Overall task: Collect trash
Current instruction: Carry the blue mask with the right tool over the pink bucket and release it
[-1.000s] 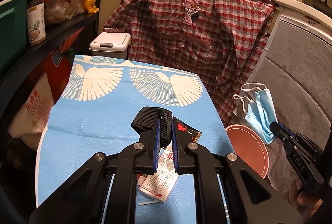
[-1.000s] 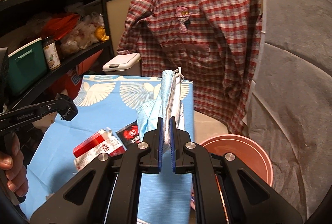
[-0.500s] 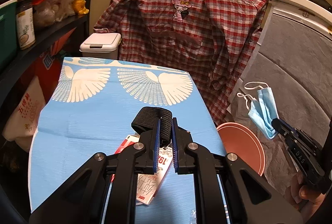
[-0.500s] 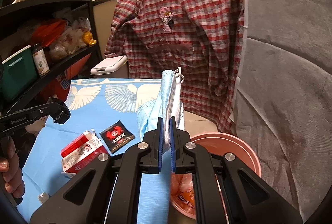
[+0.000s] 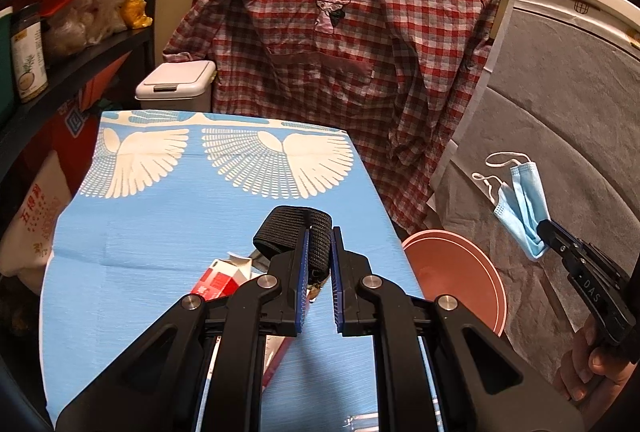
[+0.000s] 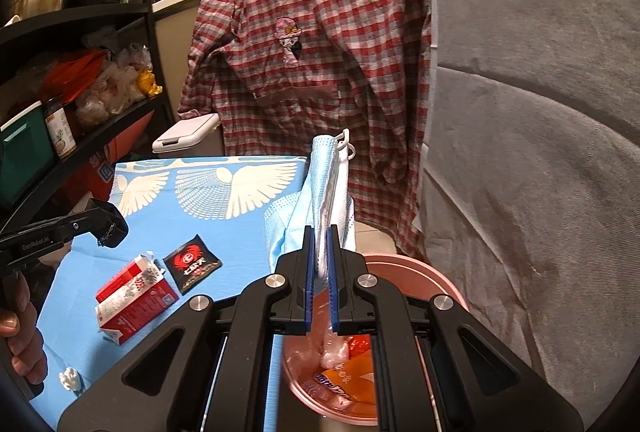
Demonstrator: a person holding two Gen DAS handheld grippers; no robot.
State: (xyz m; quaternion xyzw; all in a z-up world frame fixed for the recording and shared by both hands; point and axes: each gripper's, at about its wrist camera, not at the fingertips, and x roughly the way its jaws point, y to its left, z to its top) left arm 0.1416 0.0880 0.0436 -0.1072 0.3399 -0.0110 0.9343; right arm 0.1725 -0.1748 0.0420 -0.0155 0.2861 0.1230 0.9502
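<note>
- Blue face mask (image 6: 320, 191) pinched between the right gripper (image 6: 320, 272) fingers, above the pink bin (image 6: 448, 288)
- Black band (image 5: 296, 232) clamped in the left gripper (image 5: 318, 272)
- Milk carton (image 6: 132, 296) and dark sachet (image 6: 192, 266) lie on the blue table (image 6: 224, 240) left of the right fingers

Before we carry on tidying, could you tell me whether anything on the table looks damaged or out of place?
Yes: the red and white paper carton lies on its side on the blue tablecloth, its top torn open. A black sachet and a small white wad lie loose beside it.
</note>
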